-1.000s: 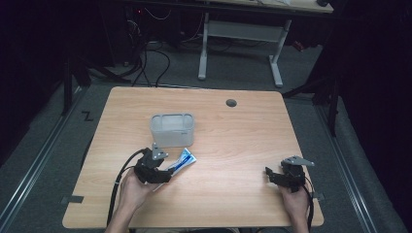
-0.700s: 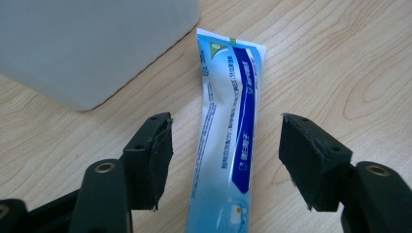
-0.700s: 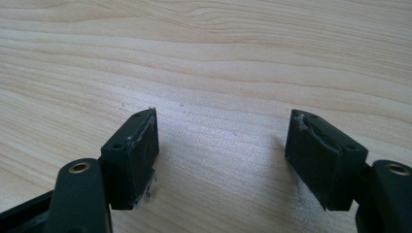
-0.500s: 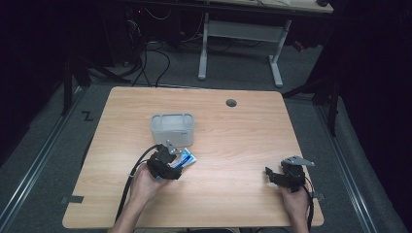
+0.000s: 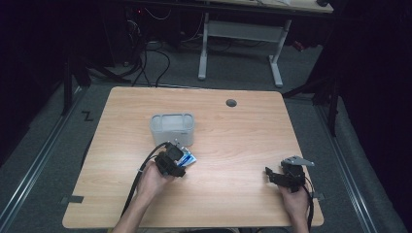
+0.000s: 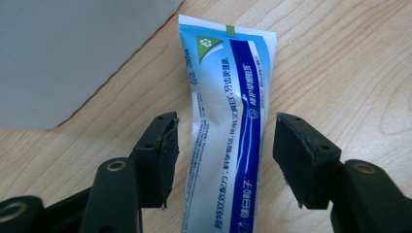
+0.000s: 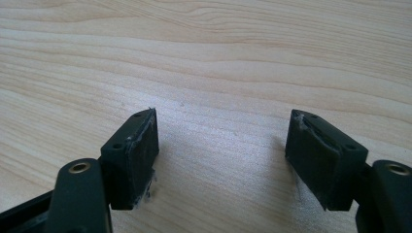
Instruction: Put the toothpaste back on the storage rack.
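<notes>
A blue and white toothpaste tube [image 6: 228,111] lies flat on the wooden table [image 5: 233,136], just in front of a grey plastic box [image 5: 172,127]. My left gripper [image 6: 223,126] straddles the tube with a pad on each side and a small gap to each pad. Its jaws have just been closing, with the tube between them. In the high view the left gripper [image 5: 174,161] covers most of the tube [image 5: 190,159]. My right gripper [image 5: 273,175] rests near the front right of the table, and its jaws [image 7: 221,131] stand open over bare wood.
The grey box [image 6: 58,53] stands close to the left of the tube's crimped end. A round cable hole [image 5: 231,103] sits near the table's far edge. Dark floor, cables and a desk frame [image 5: 243,34] lie beyond the table.
My left gripper has moved right and forward along the tube towards the grey box and now covers more of it. The right gripper has stayed put.
</notes>
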`<state>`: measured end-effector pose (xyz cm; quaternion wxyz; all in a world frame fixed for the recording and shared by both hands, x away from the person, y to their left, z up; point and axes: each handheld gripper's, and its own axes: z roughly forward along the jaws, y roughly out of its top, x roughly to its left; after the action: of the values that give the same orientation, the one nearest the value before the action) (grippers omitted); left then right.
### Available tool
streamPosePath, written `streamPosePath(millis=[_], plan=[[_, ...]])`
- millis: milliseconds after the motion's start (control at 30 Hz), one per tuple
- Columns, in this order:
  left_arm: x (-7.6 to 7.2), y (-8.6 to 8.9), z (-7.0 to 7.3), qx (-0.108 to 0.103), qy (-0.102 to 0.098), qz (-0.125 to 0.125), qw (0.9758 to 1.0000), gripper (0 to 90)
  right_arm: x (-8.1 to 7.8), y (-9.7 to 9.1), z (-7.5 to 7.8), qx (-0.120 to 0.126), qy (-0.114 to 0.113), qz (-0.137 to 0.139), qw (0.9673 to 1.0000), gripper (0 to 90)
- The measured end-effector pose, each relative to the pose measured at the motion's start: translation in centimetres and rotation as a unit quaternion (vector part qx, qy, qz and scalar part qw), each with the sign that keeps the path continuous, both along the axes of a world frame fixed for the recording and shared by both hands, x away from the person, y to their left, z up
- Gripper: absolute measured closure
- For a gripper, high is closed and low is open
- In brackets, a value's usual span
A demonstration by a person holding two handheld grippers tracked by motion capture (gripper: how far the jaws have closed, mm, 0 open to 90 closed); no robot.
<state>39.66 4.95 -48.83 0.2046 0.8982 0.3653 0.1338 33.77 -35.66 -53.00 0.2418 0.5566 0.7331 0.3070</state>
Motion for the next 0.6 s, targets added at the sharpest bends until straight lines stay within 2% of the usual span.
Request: streamPosePath(millis=[200, 300, 600], plan=[[0.21, -0.51, -0.57, 0.008, 0.009, -0.008, 0.9999, 45.8, 0.00, 0.00, 0.00, 0.000, 0.000, 0.000, 1.0000, 27.9], [0.34, -0.66, -0.76, 0.005, 0.011, 0.001, 0.9999, 47.2, 0.00, 0.00, 0.00, 0.000, 0.000, 0.000, 1.0000, 27.9], [0.70, -0.65, -1.03, 0.018, 0.023, 0.005, 0.9996, 51.1, -0.01, 0.01, 0.00, 0.000, 0.001, 0.000, 1.0000, 27.9]])
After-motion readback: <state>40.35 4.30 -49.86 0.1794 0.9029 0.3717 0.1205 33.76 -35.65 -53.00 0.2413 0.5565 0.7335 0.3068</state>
